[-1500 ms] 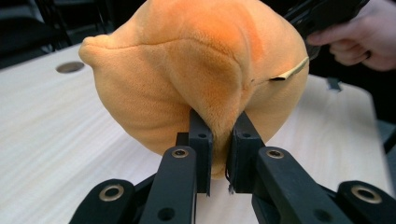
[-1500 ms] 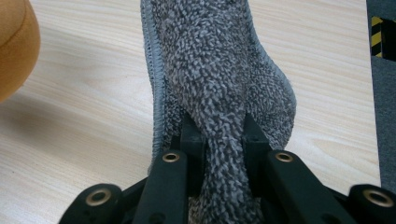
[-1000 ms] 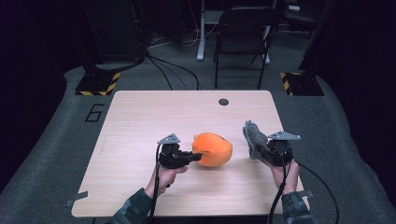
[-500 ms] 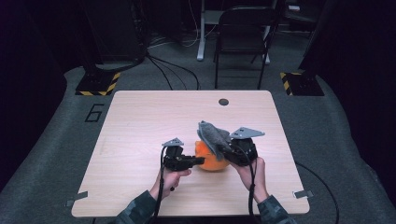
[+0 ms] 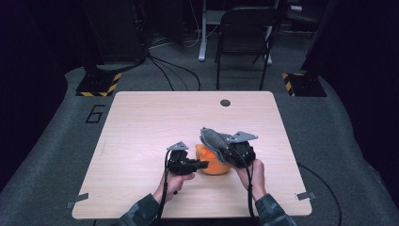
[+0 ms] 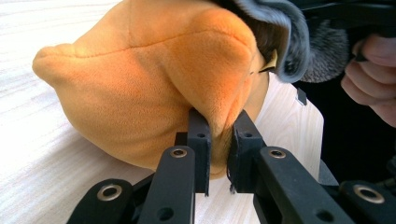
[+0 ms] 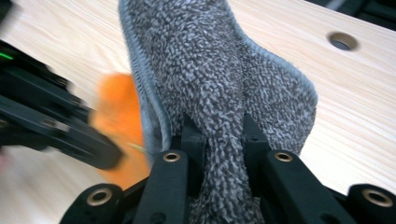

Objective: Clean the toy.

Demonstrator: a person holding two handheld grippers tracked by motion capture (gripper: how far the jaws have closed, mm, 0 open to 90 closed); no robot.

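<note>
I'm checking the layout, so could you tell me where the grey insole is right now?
In the high view the grey insole is pinched in the right gripper, at the right edge of the orange plush slipper, right of the table's centre.

Worktop [image 5: 141, 132] lit from above, surroundings v. dark, glare on wood in left claw view, left edge of right claw view blurred

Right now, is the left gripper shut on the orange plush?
Shut: the left gripper pinches a fold of the orange plush.
</note>
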